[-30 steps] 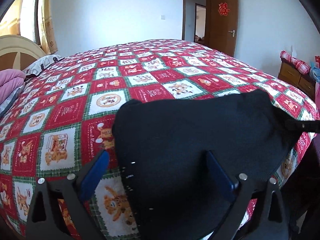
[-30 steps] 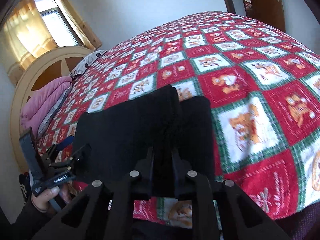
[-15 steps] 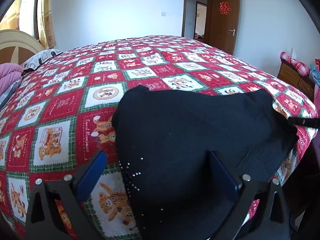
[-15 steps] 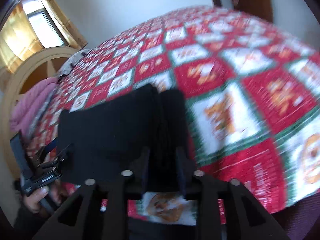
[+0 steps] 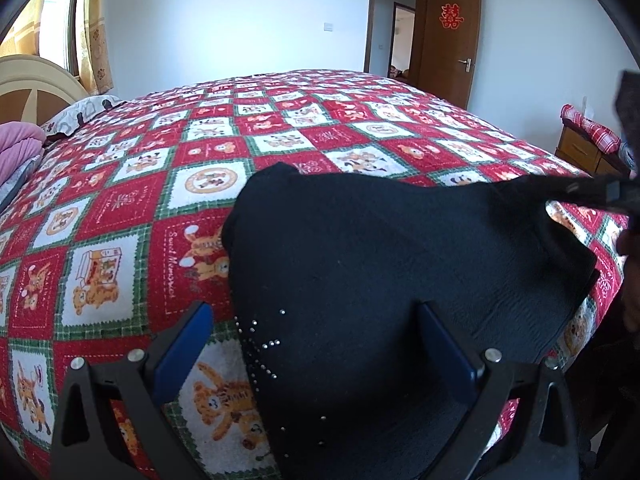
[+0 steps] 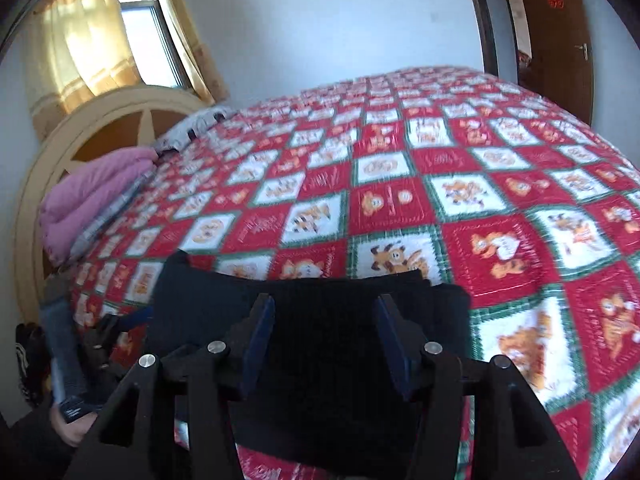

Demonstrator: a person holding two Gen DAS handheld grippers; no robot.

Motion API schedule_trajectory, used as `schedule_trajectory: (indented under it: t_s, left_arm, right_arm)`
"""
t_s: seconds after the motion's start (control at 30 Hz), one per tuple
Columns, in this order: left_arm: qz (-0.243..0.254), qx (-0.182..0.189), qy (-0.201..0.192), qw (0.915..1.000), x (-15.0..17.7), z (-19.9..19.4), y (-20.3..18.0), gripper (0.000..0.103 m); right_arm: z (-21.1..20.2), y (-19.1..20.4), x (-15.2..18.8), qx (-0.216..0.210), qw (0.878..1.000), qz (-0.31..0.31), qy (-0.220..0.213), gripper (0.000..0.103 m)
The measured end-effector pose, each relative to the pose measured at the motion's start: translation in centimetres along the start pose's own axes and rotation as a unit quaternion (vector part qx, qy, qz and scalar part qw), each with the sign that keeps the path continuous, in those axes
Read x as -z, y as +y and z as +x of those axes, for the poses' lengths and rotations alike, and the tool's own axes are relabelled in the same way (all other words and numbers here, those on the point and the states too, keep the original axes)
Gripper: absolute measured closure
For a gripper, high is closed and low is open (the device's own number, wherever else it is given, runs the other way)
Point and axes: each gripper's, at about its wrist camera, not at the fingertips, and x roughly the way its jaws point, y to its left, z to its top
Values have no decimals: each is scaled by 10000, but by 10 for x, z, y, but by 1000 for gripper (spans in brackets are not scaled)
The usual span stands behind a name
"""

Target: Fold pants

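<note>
The black pants (image 5: 380,264) lie folded near the front edge of the bed, with small shiny studs on their near left part. My left gripper (image 5: 316,344) hovers low over them, open wide; one blue pad is over the quilt and the other over the fabric. In the right wrist view the pants (image 6: 320,312) lie under my right gripper (image 6: 326,336), whose jaws are opening. Fabric lies between the pads but they do not press on it. The right gripper's tip (image 5: 612,191) shows at the pants' right end. A hand holds the left gripper (image 6: 132,318).
A red, white and green patchwork quilt (image 5: 208,184) covers the bed. A pink duvet (image 6: 92,192) and a pillow (image 5: 80,110) lie by the cream headboard (image 6: 100,128). A wooden cabinet (image 5: 584,152) with plaid cloth stands right of the bed, and an open door (image 5: 452,40) behind.
The right gripper's jaws, shut on a fold of the pants a second ago, have parted and let it go. That gripper has rolled and shifted sideways. The left gripper has stayed put.
</note>
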Motion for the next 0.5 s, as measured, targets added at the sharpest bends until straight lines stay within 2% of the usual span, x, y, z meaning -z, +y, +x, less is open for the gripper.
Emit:
schedule_trajectory:
  t_s: [0.07,0.13,0.2,0.27,0.33,0.43,0.5]
  left_arm:
    - [-25,65,12,10000,1,1,1,0]
    - [-30,54,11,10000,1,1,1,0]
    - [35,7,-3,10000,1,-4,0,0]
    - [110,-43,-81,9999,3,-12,-1,0]
    - [211,-69,-135,9997,7,-19,-2,0]
    - [234,-56,-68,9997,15,-17,-2,0]
    - [172,-39,-16,9998,17,-13,0,0]
  right_arm:
    - [23,-11,2,321,9988,90,367,49]
    - [33,-19,1,229,9984,197,473,49]
    - [22,-22,1,149,9988,179,435,49]
    - [1,-20,3,348,9988,91,344,49]
    - [-19,-18,10,355,9990,8,283,49]
    - [-39,-14,25,306,9986,-122,413,49]
    - [-39,-14,40,502,9965,-233,625,49]
